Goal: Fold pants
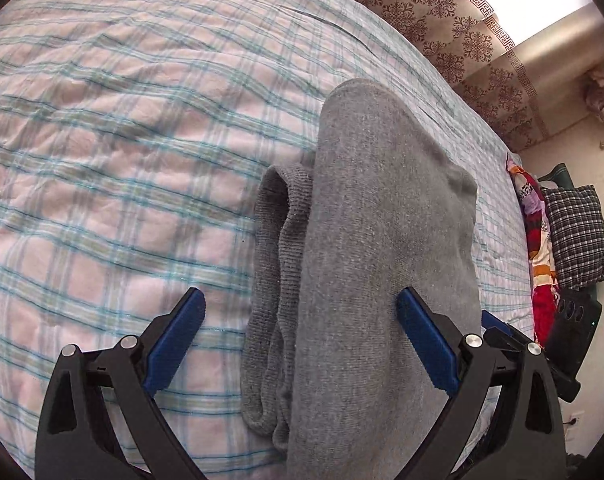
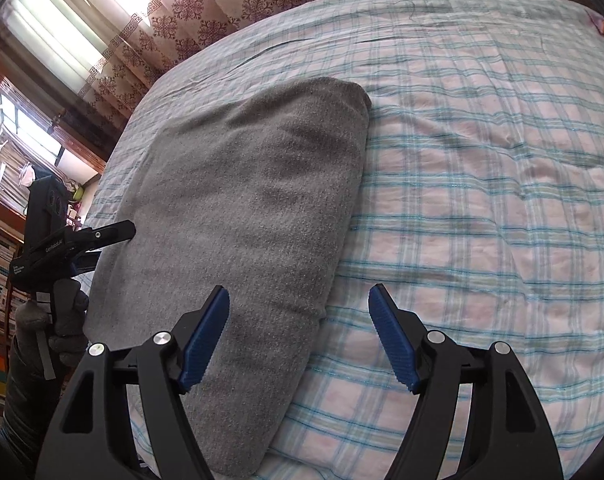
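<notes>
We found the folded pants (image 1: 381, 240) lying on the bed (image 1: 102, 160), long axis running away from both grippers (left gripper (image 1: 302, 336), right gripper (image 2: 298, 336)); fingers stood open, holding nothing

Lying flat: wrinkled pink-and-white bedsheet with teal plaid lines (image 1: 122, 140), covering whole bed. Resting directly on it: folded grey knit pants (image 1: 381, 240), ribbed cuffs peeking out along one side.
</notes>
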Demonstrator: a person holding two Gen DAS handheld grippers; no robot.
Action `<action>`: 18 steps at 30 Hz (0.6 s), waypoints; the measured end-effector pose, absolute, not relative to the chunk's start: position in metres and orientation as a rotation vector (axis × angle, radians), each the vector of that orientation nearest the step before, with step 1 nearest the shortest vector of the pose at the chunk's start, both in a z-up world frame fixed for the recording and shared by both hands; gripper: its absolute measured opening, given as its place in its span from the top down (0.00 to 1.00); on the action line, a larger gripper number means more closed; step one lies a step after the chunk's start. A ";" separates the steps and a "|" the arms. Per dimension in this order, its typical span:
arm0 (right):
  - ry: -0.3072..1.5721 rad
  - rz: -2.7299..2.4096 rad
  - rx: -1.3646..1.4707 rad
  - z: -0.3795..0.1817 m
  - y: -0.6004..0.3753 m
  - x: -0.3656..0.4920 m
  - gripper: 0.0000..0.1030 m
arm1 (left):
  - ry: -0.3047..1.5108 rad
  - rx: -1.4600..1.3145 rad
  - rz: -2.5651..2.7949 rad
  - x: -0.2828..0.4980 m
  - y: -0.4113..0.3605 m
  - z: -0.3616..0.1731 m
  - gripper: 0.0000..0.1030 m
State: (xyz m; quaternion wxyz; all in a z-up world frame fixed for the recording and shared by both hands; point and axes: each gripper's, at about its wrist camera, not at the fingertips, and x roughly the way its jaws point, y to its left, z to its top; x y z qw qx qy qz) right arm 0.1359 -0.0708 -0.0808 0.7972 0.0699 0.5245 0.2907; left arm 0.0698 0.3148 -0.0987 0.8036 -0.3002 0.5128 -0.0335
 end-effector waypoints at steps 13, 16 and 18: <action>1.222 0.639 0.374 -0.109 -0.076 0.176 0.29 | 1.084 -0.657 -0.201 0.081 0.314 -0.110 0.10; 1.224 0.654 0.402 -0.114 -0.072 0.179 0.27 | 1.090 -0.654 -0.253 0.088 0.307 -0.112 0.14; 1.219 0.661 0.393 -0.117 -0.067 0.180 0.27 | 1.094 -0.631 -0.276 0.092 0.304 -0.114 0.14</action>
